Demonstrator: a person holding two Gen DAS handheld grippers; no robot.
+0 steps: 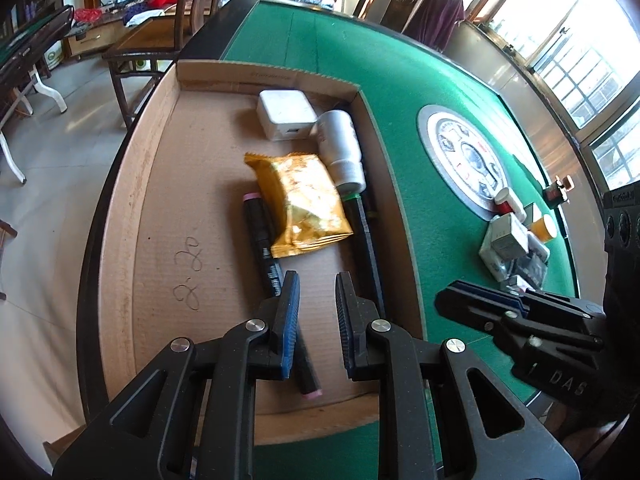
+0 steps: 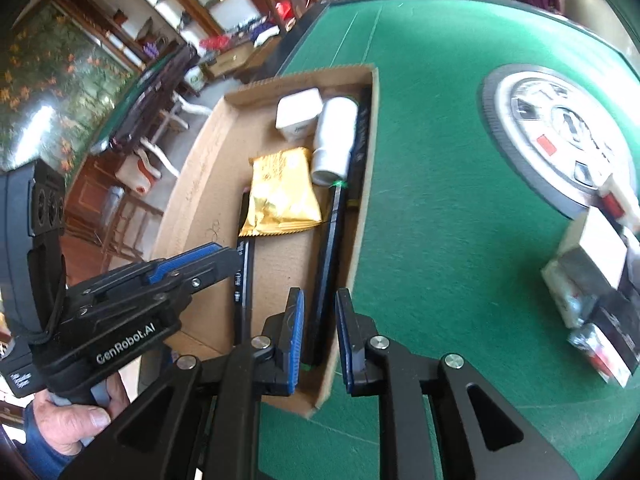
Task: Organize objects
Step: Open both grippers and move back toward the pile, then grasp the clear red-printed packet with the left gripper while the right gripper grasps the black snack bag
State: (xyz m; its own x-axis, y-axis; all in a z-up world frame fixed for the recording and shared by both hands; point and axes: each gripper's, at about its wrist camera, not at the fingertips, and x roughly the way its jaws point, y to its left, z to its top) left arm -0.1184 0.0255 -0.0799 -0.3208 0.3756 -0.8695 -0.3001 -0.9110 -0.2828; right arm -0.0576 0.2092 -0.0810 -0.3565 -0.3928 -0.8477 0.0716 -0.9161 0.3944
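Bright windows [image 1: 568, 36] — wooden chairs [image 1: 160, 36], tiled floor [image 1: 68, 132].

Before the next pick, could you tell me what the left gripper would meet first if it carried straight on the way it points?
Probably the bare floor of the cardboard tray, between two black markers; the left gripper is empty. Depth is uncertain.

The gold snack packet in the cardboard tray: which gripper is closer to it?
Left. The left gripper hovers over the tray just short of the gold snack packet; the right gripper sits farther off, above the tray's table-side edge.
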